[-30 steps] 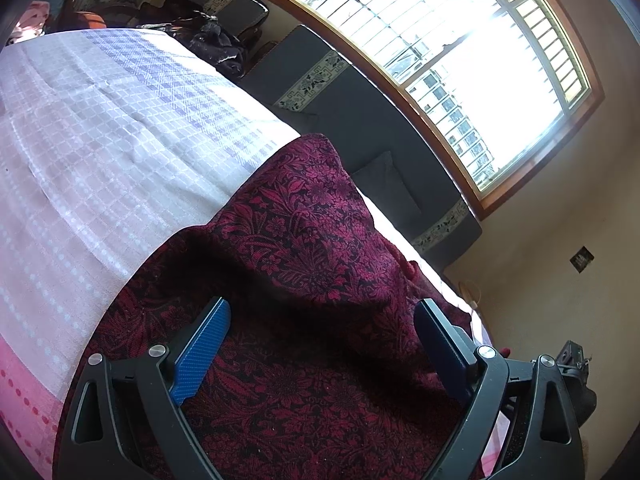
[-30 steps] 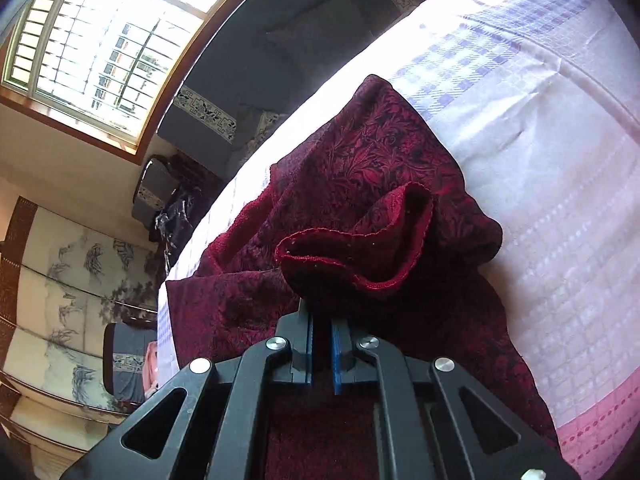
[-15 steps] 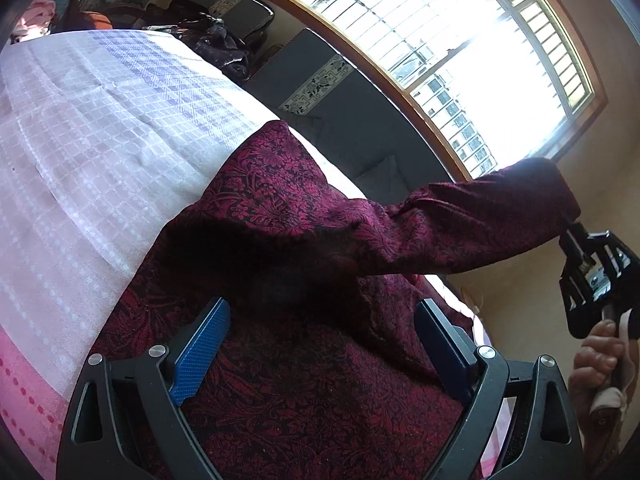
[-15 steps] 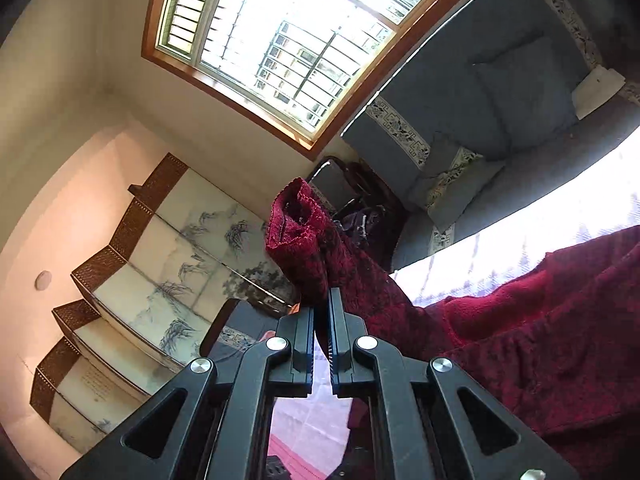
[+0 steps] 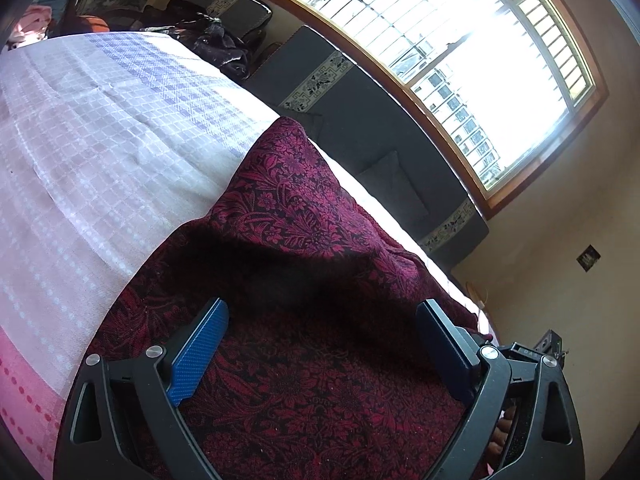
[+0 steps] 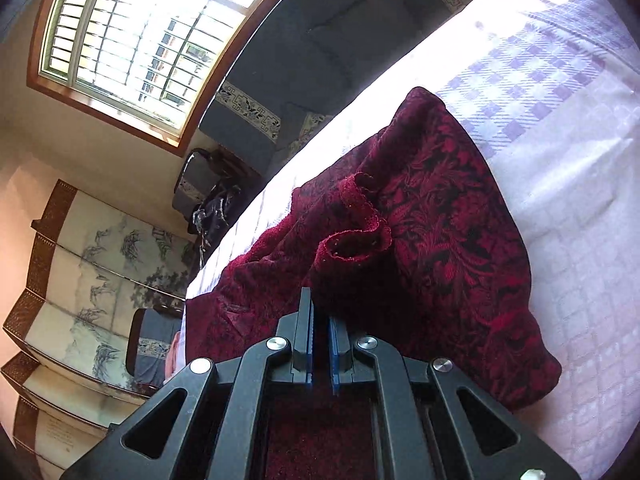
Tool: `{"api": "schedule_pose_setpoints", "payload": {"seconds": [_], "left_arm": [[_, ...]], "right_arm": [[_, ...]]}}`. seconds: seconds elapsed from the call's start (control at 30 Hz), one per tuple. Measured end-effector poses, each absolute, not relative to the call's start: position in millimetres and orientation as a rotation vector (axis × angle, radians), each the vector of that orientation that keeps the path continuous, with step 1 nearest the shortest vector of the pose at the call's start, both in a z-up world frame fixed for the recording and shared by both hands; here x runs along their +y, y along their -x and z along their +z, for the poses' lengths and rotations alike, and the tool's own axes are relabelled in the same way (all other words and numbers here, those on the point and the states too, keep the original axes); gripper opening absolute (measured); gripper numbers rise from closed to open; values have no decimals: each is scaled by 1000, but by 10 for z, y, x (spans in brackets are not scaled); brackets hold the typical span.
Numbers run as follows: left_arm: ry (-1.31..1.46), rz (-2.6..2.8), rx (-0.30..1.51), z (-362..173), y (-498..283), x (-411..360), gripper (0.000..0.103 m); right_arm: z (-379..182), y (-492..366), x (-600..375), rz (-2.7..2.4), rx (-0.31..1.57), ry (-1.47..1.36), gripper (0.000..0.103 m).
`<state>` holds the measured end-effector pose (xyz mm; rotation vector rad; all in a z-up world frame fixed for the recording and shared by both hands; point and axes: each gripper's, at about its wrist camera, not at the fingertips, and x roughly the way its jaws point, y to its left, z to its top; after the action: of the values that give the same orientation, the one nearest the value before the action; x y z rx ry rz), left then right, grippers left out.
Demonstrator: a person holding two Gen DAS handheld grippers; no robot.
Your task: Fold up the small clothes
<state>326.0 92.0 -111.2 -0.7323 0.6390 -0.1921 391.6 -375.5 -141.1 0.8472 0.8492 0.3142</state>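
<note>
A dark red floral garment (image 5: 304,240) lies on the bed's white checked cover (image 5: 100,140). My left gripper (image 5: 320,320) is open and empty, its blue fingers (image 5: 196,352) spread just above the garment's near part. In the right wrist view the garment (image 6: 440,220) lies bunched, with a sleeve cuff (image 6: 352,244) curling up just ahead of the fingers. My right gripper (image 6: 322,316) is shut on the sleeve fabric, low over the garment.
A dark grey sofa (image 5: 360,120) runs under the large window (image 5: 460,48) beyond the bed's far edge. A dark chair with bags (image 6: 208,196) and a painted folding screen (image 6: 92,280) stand at one end. The bed's pink border (image 5: 20,400) is nearest me.
Half a second ago my right gripper held the sleeve high in the air, stretched across the left view. It has come back down onto the garment, and the sleeve now lies low again.
</note>
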Motion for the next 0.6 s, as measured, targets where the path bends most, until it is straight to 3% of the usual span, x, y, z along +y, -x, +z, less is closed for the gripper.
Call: {"api": "schedule_pose_setpoints", "payload": {"seconds": [0.2, 0.27, 0.37, 0.4, 0.43, 0.47, 0.6], "left_arm": [[730, -191, 642, -1113, -3263, 908, 95], [731, -191, 641, -1113, -3262, 909, 95], [730, -191, 641, -1112, -3262, 905, 95], [730, -191, 642, -1114, -3263, 910, 95], [730, -191, 641, -1112, -3261, 904, 95], [729, -190, 641, -1111, -3262, 904, 95], [708, -171, 647, -1117, -3288, 880, 95]], "right_arm": [[-1570, -3833, -3840, 357, 886, -894, 14], [-1566, -3791, -3931, 378, 851, -973, 36], [-1475, -3797, -3945, 356, 825, -968, 44], [-1443, -3815, -3901, 326, 837, -921, 42], [-1426, -3834, -3851, 284, 866, -858, 28], [-1441, -3856, -3800, 233, 911, -794, 5], [-1479, -3863, -3695, 175, 952, -637, 4]]}}
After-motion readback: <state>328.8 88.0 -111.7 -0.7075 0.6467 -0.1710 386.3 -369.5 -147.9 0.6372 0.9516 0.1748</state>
